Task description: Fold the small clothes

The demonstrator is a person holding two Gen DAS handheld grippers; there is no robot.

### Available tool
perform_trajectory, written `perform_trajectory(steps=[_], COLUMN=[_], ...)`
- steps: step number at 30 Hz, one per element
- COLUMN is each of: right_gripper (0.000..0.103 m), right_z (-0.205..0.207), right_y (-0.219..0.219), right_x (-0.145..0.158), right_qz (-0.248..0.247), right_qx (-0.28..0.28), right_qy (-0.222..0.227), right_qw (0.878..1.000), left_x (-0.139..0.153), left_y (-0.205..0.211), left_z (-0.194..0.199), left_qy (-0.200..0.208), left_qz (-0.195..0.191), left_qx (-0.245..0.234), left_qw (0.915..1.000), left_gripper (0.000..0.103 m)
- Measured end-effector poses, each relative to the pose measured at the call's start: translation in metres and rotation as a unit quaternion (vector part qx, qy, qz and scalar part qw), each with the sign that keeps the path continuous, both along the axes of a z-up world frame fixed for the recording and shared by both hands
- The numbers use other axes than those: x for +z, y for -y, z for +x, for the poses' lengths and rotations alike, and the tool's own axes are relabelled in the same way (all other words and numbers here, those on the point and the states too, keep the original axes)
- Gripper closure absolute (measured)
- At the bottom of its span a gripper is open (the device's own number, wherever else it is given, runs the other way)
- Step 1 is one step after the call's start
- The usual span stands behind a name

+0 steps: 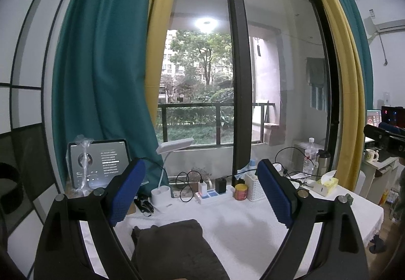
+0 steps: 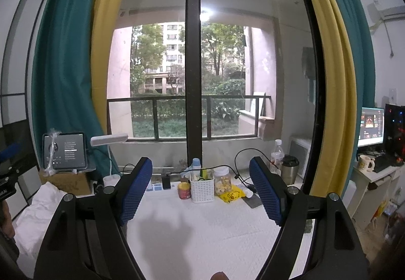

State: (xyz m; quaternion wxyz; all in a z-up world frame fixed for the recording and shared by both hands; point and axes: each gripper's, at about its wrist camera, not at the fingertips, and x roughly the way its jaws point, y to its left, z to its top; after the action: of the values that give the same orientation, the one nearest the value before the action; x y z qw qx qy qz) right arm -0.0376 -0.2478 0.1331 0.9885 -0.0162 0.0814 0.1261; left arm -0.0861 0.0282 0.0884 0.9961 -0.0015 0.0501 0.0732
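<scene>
Left wrist view: a dark grey garment (image 1: pixel 174 247) lies bunched on the white table cover (image 1: pixel 243 226), low between the left gripper (image 1: pixel 200 193) fingers, which stand spread wide with nothing pinched. It looks thick and layered, so it could be loosely folded or merely heaped; I can't tell which. Right gripper (image 2: pixel 201 191) hangs spread over bare cover, the basket (image 2: pixel 201 190) and jars beyond.
</scene>
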Motion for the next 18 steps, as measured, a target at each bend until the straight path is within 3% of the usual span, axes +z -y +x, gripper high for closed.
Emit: perform_trajectory(steps=[18], right_gripper=[0.021], right_z=[-0.001], right_y=[0.0043], right_x=[-0.0025], right_qz=[0.006], right_qx=[-0.003], right_qy=[-0.004], right_qw=[1.0], left_x=[-0.0025], left_y=[0.0065], left_z=[-0.0025], left_qy=[-0.001], left_qz=[-0.005], left_qx=[-0.017], left_qw=[0.9998], left_gripper=[0.013])
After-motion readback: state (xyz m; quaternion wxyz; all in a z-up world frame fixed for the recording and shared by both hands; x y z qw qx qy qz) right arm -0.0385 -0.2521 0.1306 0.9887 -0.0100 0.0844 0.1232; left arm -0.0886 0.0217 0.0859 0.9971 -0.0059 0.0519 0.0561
